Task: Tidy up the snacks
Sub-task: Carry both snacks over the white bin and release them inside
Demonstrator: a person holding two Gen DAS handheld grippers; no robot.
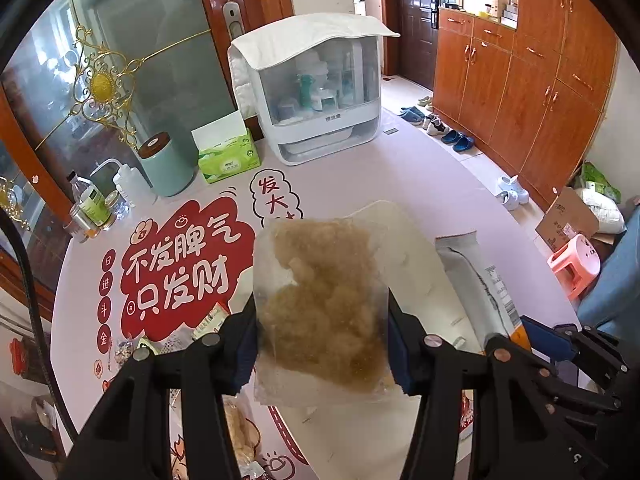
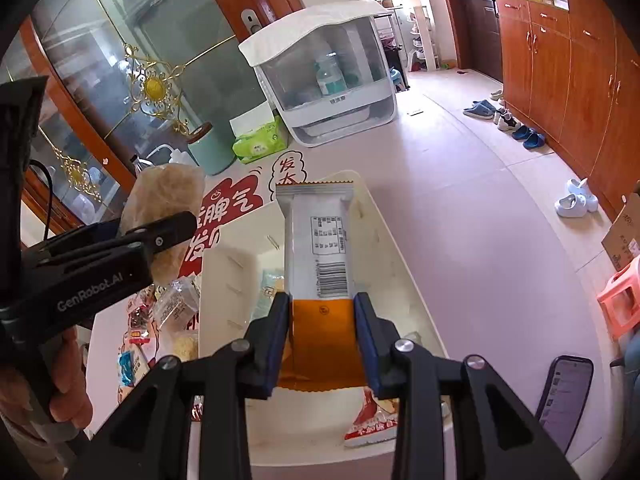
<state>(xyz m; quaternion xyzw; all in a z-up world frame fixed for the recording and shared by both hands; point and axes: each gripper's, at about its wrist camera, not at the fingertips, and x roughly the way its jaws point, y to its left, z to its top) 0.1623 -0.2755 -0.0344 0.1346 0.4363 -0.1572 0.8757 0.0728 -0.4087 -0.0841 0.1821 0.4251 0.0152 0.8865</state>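
Here the left tongs (image 1: 322,344) are clamping a clear plastic bag of pale brown floss-like snack (image 1: 320,300) by its lower part, while the right tongs (image 2: 322,336) are gripping the orange end of a long grey-and-orange wrapped snack bar (image 2: 320,264). Both packets are hanging over the white rectangular plastic tray (image 2: 224,280), which is sitting near the worktop's (image 1: 420,184) front edge, on the side towards the room; a few packets are already lying inside it, among them a red-and-white sachet (image 2: 370,420).

To do this step well, each hand should be lowering its packet until it is nearly touching the tray floor before the tongs are parting, so nothing is bouncing out. The bar is probably best laid lengthwise along the tray's long wall. The floss bag looks soft and crushable, so it is better set on a bare patch than pressed onto other packets. The loose wrapped snacks (image 2: 160,312) beside the tray are waiting for later trips.
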